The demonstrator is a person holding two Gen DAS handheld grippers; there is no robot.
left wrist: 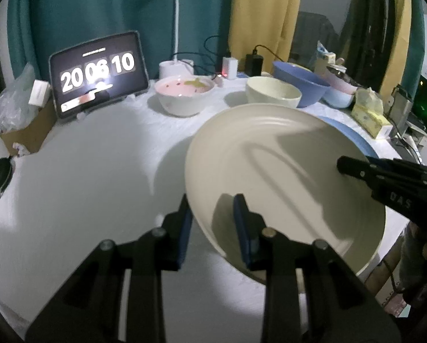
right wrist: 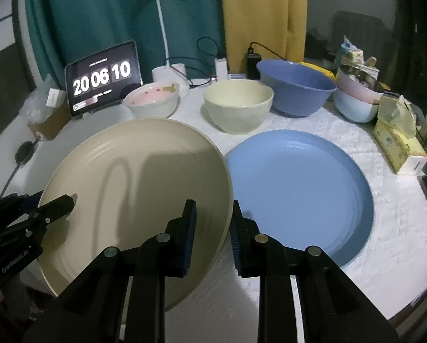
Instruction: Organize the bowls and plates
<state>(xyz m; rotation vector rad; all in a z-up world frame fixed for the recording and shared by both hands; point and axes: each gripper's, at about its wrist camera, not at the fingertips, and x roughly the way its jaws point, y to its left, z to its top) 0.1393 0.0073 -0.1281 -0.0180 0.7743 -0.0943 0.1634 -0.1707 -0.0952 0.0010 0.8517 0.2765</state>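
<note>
We hold the cream plate point(right wrist: 133, 177) tilted above the surface point(left wrist: 93, 165), both grippers angled downward. Our left gripper point(left wrist: 213, 223) clamps its left rim, our right gripper point(right wrist: 213, 228) its right rim, beside the blue plate point(right wrist: 299, 188).

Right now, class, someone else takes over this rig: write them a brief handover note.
Left gripper: fingers shut on the cream plate, at its left rim.
Right gripper: fingers shut on the same plate's right rim.
The plate is tilted, held clear of the table.
Blue plate lies flat to its right.
Cream bowl, blue bowl and pink-lined bowl stand behind, unstacked.
Left: set the cream plate down, likely on the blue one; then sort the bowls.
</note>
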